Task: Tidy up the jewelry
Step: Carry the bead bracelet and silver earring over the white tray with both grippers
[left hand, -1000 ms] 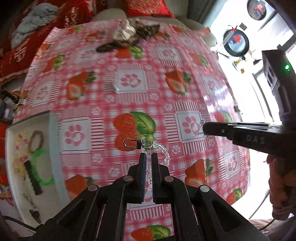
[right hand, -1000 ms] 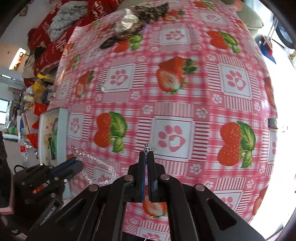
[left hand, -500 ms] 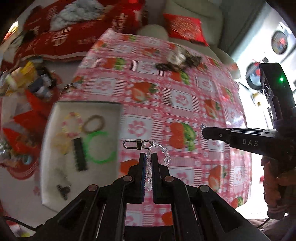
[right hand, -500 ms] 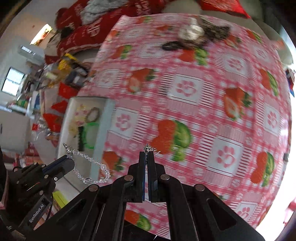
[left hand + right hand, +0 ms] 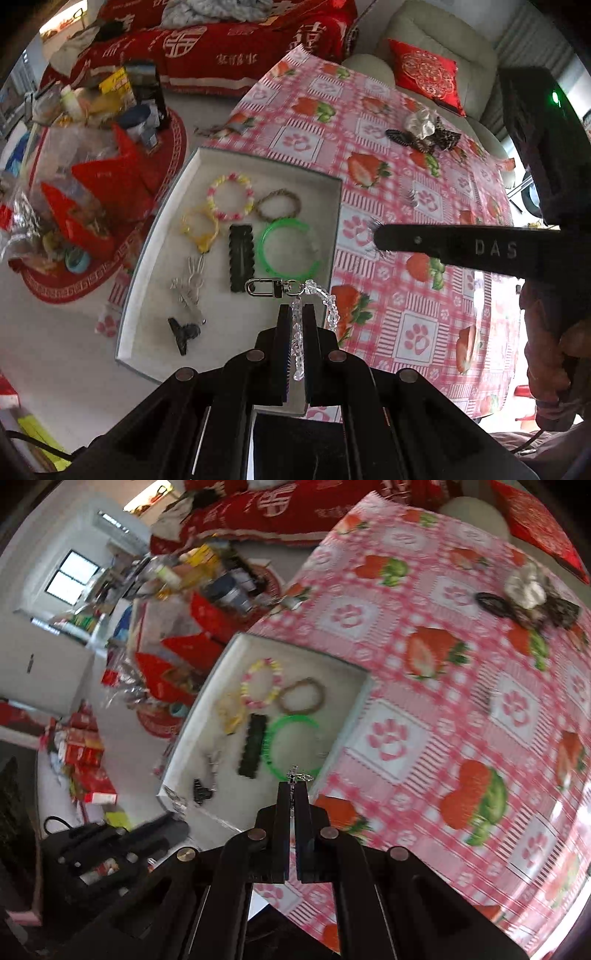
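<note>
Left tool: jaws nearly pressed together, pinching a clear beaded chain that runs lengthwise between the pads; its silver clasp sticks out at the fingertips, pointing toward 9 o'clock, and a short loop of beads arcs off toward 2 o'clock. Right tool: jaws pressed fully together, with a small metal end of the chain caught at the very tips; in the left wrist view its dark finger crosses from 3 o'clock, and something fine, too blurred to identify, shows at its tip. The strand between the two tools cannot be traced in either view. Key relation: the white tray lies under and ahead of both tools, its floor spreading from the left tool toward 10–11 o'clock. The chain's long axis, judged from the two held ends, runs roughly 9-to-3 across the tray's near right corner. Left tool sits nearer the tray's open floor; right tool hangs over the tray's right rim, by the green open bangle. Tray already holds a pink-yellow bracelet, a braided brown ring and a black hair clip. Free floor appears to be at the near end of the tray. Worktop with strawberry cloth lies toward 3 o'clock. Judgement: lowering should come next; the risk is the chain draping over the rim.
</note>
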